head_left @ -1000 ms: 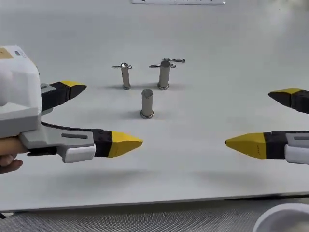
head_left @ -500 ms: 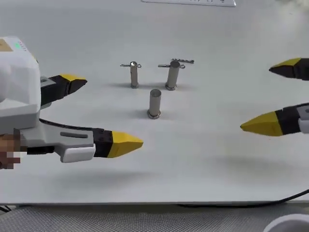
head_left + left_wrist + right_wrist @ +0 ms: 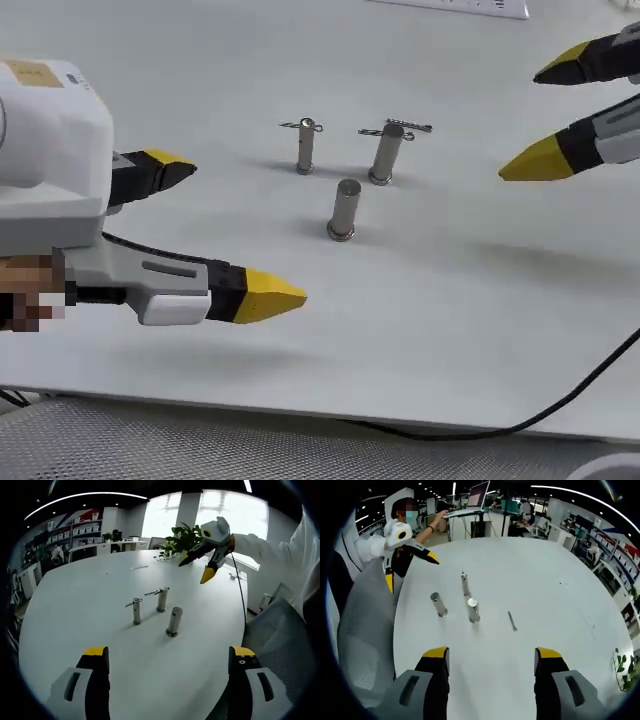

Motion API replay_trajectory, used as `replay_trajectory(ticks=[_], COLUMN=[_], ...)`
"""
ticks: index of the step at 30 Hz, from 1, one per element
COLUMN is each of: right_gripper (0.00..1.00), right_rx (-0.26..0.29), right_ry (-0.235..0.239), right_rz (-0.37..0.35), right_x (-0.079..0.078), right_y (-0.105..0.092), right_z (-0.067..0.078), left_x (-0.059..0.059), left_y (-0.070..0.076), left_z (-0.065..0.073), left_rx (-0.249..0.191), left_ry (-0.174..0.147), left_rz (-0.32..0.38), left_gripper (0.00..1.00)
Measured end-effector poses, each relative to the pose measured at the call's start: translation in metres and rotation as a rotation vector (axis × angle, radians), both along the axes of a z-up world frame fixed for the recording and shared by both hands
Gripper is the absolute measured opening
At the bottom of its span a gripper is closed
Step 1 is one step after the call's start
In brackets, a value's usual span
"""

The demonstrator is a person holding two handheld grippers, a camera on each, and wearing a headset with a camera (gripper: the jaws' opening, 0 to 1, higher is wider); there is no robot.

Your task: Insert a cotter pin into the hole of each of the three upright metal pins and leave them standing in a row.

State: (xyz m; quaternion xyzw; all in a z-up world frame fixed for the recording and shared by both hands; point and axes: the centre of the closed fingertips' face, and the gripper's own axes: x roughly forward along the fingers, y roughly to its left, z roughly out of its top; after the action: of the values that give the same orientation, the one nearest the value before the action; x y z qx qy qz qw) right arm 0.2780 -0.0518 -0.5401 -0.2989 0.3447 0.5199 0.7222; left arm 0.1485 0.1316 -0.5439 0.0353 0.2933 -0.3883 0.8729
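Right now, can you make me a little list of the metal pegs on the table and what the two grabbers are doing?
Back left pin: upright, cotter pin through it
Back right pin: upright, cotter pin through it
Front pin: upright, no cotter pin yet
Loose cotter pin: lying on the table
Left gripper: open, empty
Right gripper: open, empty
Row: not yet; front pin stands ahead of the other two

Open-plan office: big white table [image 3: 75, 595], shelving [image 3: 82, 530], potted plant [image 3: 180, 535], large windows [image 3: 162, 515], desks [image 3: 465, 511] with monitors [image 3: 479, 494] beyond.
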Motion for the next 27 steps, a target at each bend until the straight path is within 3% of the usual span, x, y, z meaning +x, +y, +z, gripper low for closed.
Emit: replay_trajectory(ticks=[4, 9, 12, 15, 20, 27], right_gripper=[0.49, 0.45, 0.33, 0.22, 0.25, 0.20], right_rx=[0.002, -0.035, -0.061, -0.099, -0.168, -0.207], right_ry=[0.086, 0.081, 0.075, 0.071, 0.054, 0.076], right_rz=[-0.001, 0.037, 0.053, 0.108, 0.166, 0.153], right_x=[0.015, 0.028, 0.038, 0.033, 0.037, 0.044], right_y=[0.014, 0.032, 0.040, 0.048, 0.055, 0.055], right_z=[-0.017, -0.025, -0.031, -0.038, -0.048, -0.061], left_x=[0.004, 0.006, 0.007, 0.006, 0.005, 0.008], left_y=[0.004, 0.012, 0.015, 0.016, 0.015, 0.013], left_z=[0.003, 0.006, 0.006, 0.004, 0.003, 0.003], left_rx=[0.011, 0.002, -0.002, -0.001, -0.021, -0.044], left_ry=[-0.003, -0.003, -0.004, 0.003, 0.011, 0.032], left_rz=[0.027, 0.060, 0.075, 0.081, 0.090, 0.099], left_gripper=[0.99, 0.99, 0.99, 0.99, 0.99, 0.99])
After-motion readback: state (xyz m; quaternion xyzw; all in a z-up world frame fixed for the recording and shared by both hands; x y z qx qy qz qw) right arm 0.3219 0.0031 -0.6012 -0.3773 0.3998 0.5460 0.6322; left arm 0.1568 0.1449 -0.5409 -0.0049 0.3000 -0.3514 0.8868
